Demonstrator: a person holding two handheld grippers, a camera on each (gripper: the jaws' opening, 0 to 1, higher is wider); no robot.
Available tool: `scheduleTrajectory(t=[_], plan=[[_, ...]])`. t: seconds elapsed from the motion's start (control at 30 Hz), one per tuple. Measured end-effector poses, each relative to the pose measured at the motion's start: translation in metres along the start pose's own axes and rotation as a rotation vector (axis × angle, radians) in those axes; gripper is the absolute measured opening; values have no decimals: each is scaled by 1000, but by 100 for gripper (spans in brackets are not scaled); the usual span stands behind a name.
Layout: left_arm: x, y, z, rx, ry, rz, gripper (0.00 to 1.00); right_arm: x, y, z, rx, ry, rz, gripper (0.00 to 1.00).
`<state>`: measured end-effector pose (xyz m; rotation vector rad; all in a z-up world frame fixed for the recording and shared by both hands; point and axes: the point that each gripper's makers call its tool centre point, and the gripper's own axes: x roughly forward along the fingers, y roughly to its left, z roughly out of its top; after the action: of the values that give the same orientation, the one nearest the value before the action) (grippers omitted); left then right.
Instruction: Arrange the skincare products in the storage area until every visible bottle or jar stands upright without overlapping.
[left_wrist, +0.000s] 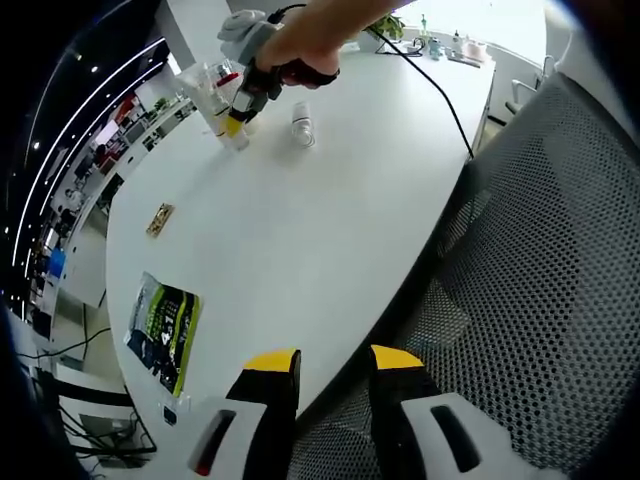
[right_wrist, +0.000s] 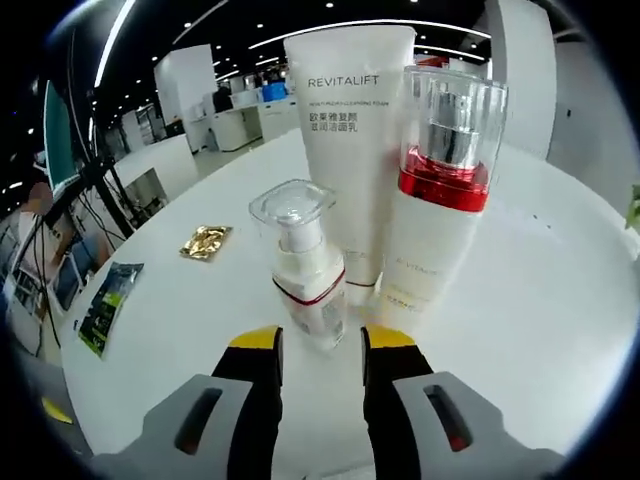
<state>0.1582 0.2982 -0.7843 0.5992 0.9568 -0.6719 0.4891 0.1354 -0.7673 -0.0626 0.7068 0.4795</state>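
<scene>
The small clear-capped white pump bottle (right_wrist: 308, 268) stands upright on the white counter (right_wrist: 520, 300), just before a tall white tube (right_wrist: 350, 150) and a red-collared white bottle (right_wrist: 435, 200); it looks light, rigid, slick and tippable, best pinched low around its body. The right gripper (right_wrist: 320, 350) is spread, jaws flanking its base, contact unclear. The left gripper (left_wrist: 335, 372) hangs parted and empty at the counter's edge.

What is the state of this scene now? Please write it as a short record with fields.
surface: white table
upright products: small pump bottle, REVITALIFT tube, tall bottle with red band
lying product: clear bottle, on its side, apart from the group
right claw: open, just in front of the small pump bottle, not gripping
left claw: open, empty, at the table edge beside a mesh chair
other items: gold packet, green sachet
task status: not finished
</scene>
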Motion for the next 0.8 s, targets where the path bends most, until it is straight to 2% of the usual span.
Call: scheduleTrajectory(t=[0.3,0.5,0.8], plan=[[0,1,-1,2,2,2,28,-4,1,5,-28,-18,11,19],[0,1,-2,1,8,1,28,-4,-7,7,-20,-25,7,19],[1,1,-3,0,15,-1,28,-1,-4,12,-15,-33,10,19]])
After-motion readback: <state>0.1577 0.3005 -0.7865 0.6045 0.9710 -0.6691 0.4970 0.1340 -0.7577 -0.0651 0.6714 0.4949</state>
